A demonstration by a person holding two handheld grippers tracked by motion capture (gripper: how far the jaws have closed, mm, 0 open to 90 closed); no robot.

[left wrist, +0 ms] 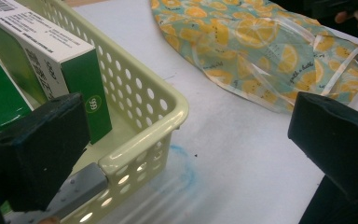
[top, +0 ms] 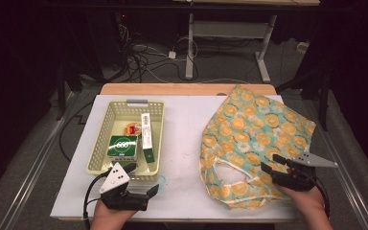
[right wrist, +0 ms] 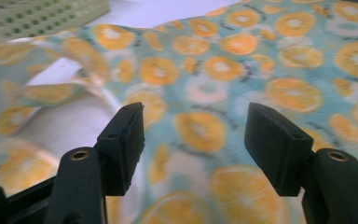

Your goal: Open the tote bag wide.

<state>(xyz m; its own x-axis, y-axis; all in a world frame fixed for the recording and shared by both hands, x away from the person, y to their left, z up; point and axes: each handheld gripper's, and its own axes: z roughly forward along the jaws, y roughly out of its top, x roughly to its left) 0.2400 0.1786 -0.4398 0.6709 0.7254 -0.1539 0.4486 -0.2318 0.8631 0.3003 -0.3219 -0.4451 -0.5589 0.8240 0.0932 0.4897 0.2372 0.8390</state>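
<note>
basket (top: 106, 139): pale yellow plastic with holes, left-centre of the high view, sitting on the white desk (top: 182, 139). Stiff, keeps its shape.

boxes: a green box (top: 122, 146) with "555" on top and a long white-and-green carton (top: 146, 132) lie inside, plus some small red-and-orange packet (top: 132, 128) behind them that I can't read. The carton has fine print down its side, too small for me.

left claw (top: 141, 181): lower left, wide open, nothing in it. One jaw sits over the basket's near corner, the other out over bare desk.

blue smudge (left wrist: 184, 163): on the desk just beside that corner, looks like marker.

bag (top: 254, 139): the thing being worked on, I'd say. Right half of the high view, lying flat, teal with orange citrus slices, handle loops toward the near edge. Looks thin, soft and floppy, probably a bit slick, so pinch a handle or the mouth hem, not the flat middle. There's script lettering on it I can't make out.

right claw (top: 273, 164): lower right, over the bag's near edge, jaws partway open and holding nothing.
</note>
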